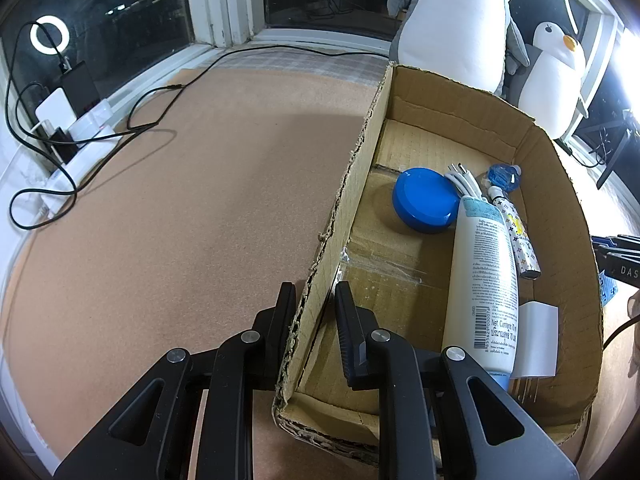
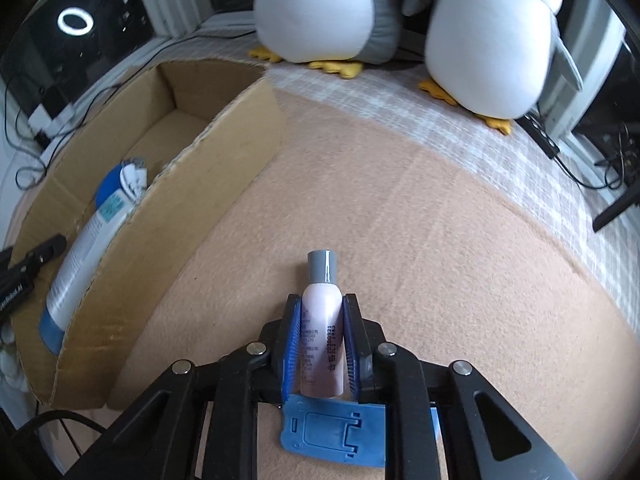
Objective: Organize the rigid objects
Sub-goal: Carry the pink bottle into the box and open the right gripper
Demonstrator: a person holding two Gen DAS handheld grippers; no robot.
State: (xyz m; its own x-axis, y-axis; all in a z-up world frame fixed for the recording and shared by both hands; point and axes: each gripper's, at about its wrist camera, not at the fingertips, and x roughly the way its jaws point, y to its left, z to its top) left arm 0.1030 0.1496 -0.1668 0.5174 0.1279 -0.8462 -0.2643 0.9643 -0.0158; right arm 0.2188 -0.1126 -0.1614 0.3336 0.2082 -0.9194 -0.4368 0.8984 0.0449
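Tabletop [image 1: 160, 220]: tan mat, bare on the box's left side in your left view; nothing loose to collect shows there.

Cardboard box [image 1: 552, 168]: open-topped, lying toward the left in your right view. Your left claw [image 1: 316, 300] is pinched on its near left wall, one finger outside and one inside, steadying it.

Already in the box, largest first:
- white lotion bottle [image 1: 486, 280], lying lengthwise along the right side;
- blue round lid [image 1: 426, 200], at the far middle of the floor;
- patterned slim tube [image 1: 520, 240], against the right wall beside the bottle;
- white plug adapter [image 1: 538, 336], near right corner;
- white cable bundle [image 1: 466, 182] and clear blue cap [image 1: 502, 178], far end, touching the bottle's top.

Still outside: small pink bottle [image 2: 322, 340] with a grey cap, lying on the mat to the right of the box. Your right claw [image 2: 322, 304] is narrowed onto it, blue pads against both flanks.

Judgement: most of the sorting looks done. What remains is to carry this pink bottle left, over the box wall, and set it in the open floor space.
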